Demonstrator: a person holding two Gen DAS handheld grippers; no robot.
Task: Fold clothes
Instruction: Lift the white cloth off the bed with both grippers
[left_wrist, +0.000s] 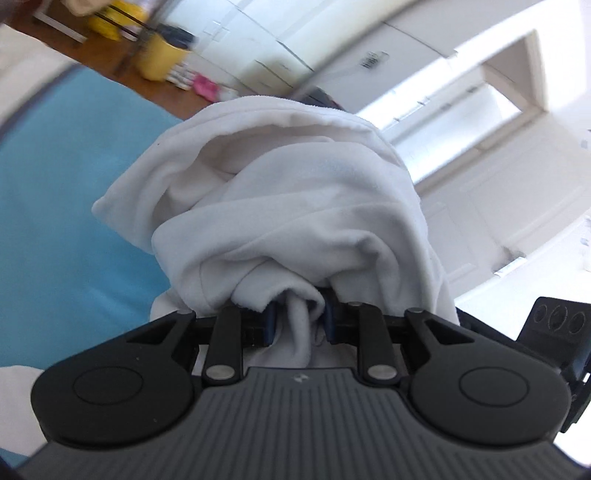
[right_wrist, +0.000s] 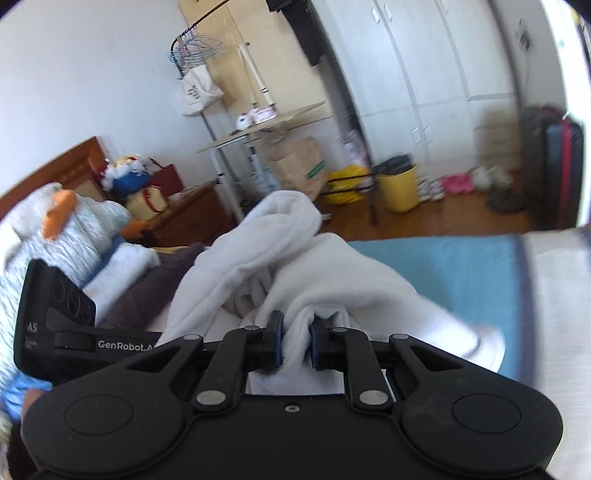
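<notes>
I am gripping the white garment (left_wrist: 280, 192) bunched in both the left gripper (left_wrist: 298, 316) and the right gripper (right_wrist: 295, 341), jaws clamping narrow on folds, above the blue bedsheet (right_wrist: 461, 273).

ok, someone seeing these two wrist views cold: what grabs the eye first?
The bunched white garment fills the centre of both views, pinched by the left gripper and the right gripper alike. Under it lies a bright blue bedspread. Beyond the bed, a yellow bin stands on the wooden floor near the white wardrobe.
</notes>
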